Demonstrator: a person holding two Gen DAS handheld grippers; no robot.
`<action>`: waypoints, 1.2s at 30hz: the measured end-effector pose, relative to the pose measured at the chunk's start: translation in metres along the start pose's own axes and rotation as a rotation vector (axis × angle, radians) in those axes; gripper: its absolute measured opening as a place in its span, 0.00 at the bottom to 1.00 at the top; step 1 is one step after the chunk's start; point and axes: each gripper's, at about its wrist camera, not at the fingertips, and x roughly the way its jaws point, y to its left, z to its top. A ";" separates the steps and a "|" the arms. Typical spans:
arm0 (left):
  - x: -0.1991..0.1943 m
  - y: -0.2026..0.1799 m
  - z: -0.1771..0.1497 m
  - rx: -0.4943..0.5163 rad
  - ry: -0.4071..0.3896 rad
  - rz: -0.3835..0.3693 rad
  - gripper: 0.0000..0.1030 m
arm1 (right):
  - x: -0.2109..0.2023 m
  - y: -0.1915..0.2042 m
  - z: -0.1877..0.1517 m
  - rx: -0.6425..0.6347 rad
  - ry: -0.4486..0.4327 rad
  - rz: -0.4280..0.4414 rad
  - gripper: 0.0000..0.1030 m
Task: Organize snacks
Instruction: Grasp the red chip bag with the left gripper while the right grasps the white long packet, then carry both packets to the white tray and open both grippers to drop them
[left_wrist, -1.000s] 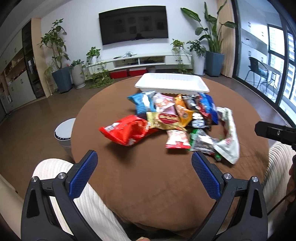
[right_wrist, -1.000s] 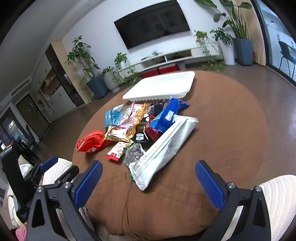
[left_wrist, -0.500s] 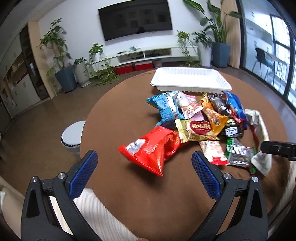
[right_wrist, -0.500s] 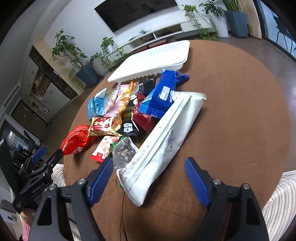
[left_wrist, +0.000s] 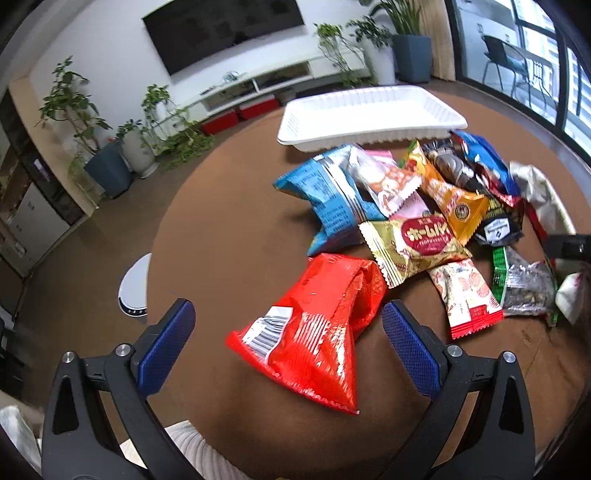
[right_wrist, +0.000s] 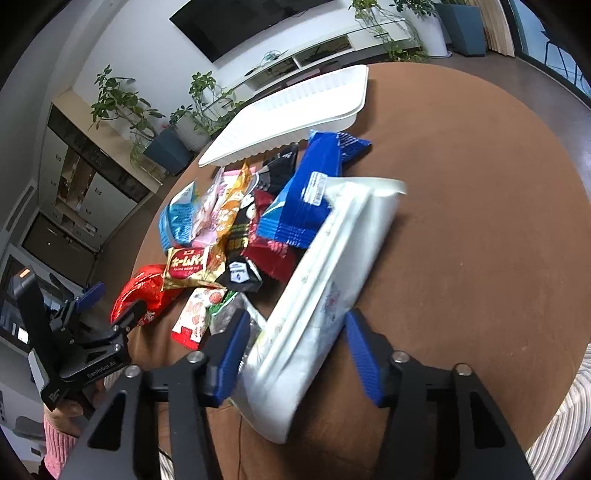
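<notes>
A pile of snack packets lies on a round brown table (left_wrist: 229, 236). My left gripper (left_wrist: 288, 332) is open, its blue pads either side of the near end of a red packet (left_wrist: 317, 332), not closed on it. My right gripper (right_wrist: 291, 354) is open but narrowed, straddling the near end of a long white bag (right_wrist: 332, 280). An empty white tray (left_wrist: 365, 114) stands behind the pile; it also shows in the right wrist view (right_wrist: 291, 110). The red packet (right_wrist: 142, 295) and left gripper (right_wrist: 107, 306) show at the left of the right wrist view.
The pile holds a light blue packet (left_wrist: 332, 195), a gold packet (left_wrist: 413, 247), an orange packet (left_wrist: 450, 199), a dark blue packet (right_wrist: 306, 192) and others. A white round bin (left_wrist: 135, 291) stands on the floor left of the table. Plants and a TV line the far wall.
Both grippers have moved forward and down to the pile. The left now frames the red packet. The right has narrowed around the end of the white bag.
</notes>
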 end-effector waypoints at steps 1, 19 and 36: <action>0.004 -0.001 0.001 0.005 0.010 0.004 1.00 | 0.000 -0.001 -0.001 0.000 -0.003 -0.005 0.44; 0.048 0.012 0.007 -0.104 0.132 -0.215 0.35 | -0.009 -0.048 -0.008 0.164 -0.007 0.163 0.16; -0.006 0.035 0.025 -0.211 0.067 -0.382 0.34 | -0.013 -0.078 0.011 0.391 -0.019 0.467 0.16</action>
